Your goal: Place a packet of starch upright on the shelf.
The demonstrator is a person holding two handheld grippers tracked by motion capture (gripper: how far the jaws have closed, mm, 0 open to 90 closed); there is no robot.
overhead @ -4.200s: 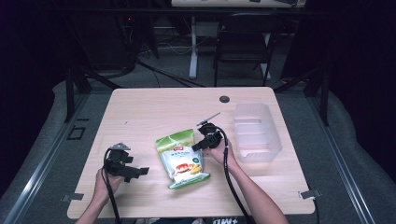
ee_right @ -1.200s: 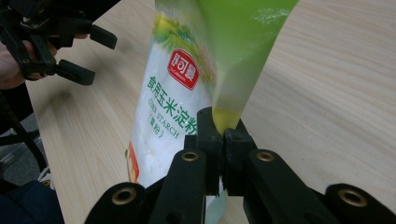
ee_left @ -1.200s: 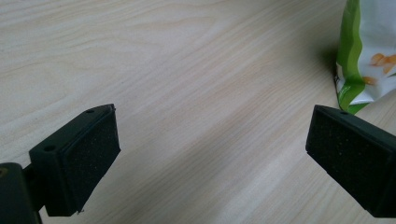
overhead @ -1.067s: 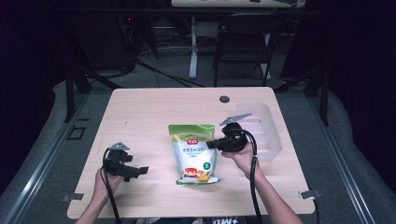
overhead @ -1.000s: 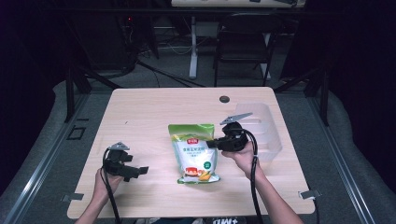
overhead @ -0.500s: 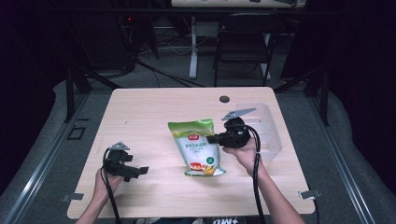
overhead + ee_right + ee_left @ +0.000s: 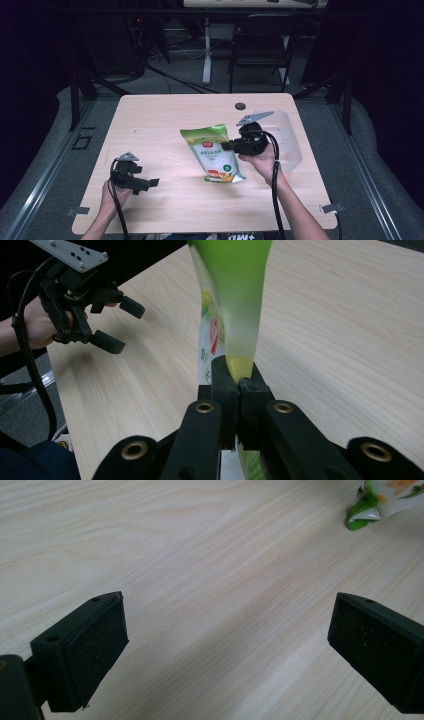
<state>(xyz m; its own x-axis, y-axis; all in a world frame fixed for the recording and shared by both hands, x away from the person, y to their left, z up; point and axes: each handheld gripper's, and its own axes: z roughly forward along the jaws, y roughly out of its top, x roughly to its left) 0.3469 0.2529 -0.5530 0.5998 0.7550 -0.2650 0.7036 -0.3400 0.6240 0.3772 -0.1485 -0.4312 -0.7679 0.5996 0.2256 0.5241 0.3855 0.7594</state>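
A green and white snack bag [image 7: 214,152] hangs tilted over the middle of the wooden table [image 7: 165,120], its lower end just above the top. My right gripper [image 7: 229,146] is shut on the bag's right edge; in the right gripper view the jaws pinch the bag's edge [image 7: 239,371] and the bag [image 7: 231,295] rises away from them. My left gripper [image 7: 150,183] rests near the front left of the table, jaws open with bare wood between the pads [image 7: 97,645]. A corner of the bag [image 7: 372,500] shows at the top right of the left gripper view.
A clear plastic bin [image 7: 286,137] stands at the right side of the table, behind my right hand. A dark round grommet [image 7: 240,106] sits near the far edge. Chairs and desk legs stand in the dark beyond the table.
The right gripper has lifted the bag and tipped it up off the table, and drawn it a little to the right. The left gripper has stayed where it was.
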